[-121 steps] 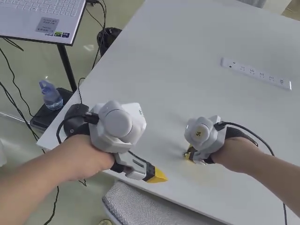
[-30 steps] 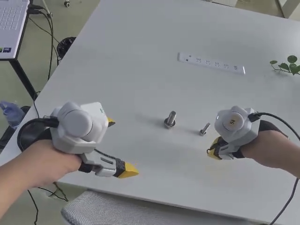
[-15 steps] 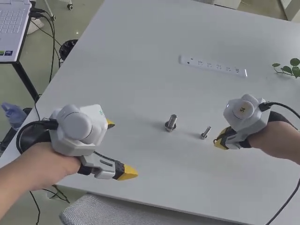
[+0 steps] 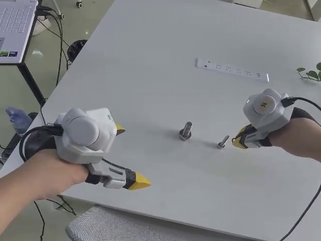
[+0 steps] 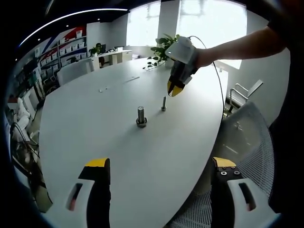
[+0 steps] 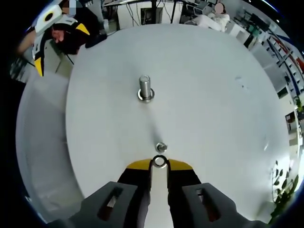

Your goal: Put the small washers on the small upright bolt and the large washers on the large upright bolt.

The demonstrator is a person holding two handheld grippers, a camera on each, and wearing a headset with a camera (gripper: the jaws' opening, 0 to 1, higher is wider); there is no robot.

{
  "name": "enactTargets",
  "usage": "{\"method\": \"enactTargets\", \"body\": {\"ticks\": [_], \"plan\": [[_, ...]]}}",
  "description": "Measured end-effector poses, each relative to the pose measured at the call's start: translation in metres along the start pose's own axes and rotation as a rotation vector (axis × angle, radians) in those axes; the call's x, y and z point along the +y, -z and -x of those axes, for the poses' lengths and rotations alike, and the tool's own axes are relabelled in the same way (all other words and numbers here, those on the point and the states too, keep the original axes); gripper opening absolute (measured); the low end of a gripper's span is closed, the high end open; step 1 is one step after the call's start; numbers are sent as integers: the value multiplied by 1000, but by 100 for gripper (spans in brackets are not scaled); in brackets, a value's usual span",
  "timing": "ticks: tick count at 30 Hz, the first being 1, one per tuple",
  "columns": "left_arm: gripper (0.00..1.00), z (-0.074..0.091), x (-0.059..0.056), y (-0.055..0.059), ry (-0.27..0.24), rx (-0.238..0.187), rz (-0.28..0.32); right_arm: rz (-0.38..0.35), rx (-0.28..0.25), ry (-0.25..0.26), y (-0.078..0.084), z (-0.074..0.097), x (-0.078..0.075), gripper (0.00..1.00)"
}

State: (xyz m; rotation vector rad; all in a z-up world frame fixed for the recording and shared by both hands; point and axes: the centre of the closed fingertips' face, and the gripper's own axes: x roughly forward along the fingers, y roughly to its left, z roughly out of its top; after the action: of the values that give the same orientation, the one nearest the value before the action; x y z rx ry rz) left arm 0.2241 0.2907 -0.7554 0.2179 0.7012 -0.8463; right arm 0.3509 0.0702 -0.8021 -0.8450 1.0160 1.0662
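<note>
Small bolt (image 6: 161, 147) upright, axis vertical, just beyond washer (image 6: 160, 162) in right gripper (image 6: 160, 167)

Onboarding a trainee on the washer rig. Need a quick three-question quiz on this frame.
1. True or false: the left gripper is open and empty.
2. What does the right gripper pinch? A) washer B) nut C) nothing
3. Fill in: the small bolt stands just ahead of the ___ gripper's tips.
Key: 1 true; 2 A; 3 right.
</note>
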Motion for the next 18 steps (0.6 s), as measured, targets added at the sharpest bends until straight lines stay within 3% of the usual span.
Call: {"method": "enactTargets", "body": {"ticks": [10,18], "plan": [[94,0,-1,7,11,0,20,-3,-15,-1,-12,-3,-10,12],[99,-2,-4,4,25,-7,11,9,-5,-13,-14,-9,-10,12]]}}
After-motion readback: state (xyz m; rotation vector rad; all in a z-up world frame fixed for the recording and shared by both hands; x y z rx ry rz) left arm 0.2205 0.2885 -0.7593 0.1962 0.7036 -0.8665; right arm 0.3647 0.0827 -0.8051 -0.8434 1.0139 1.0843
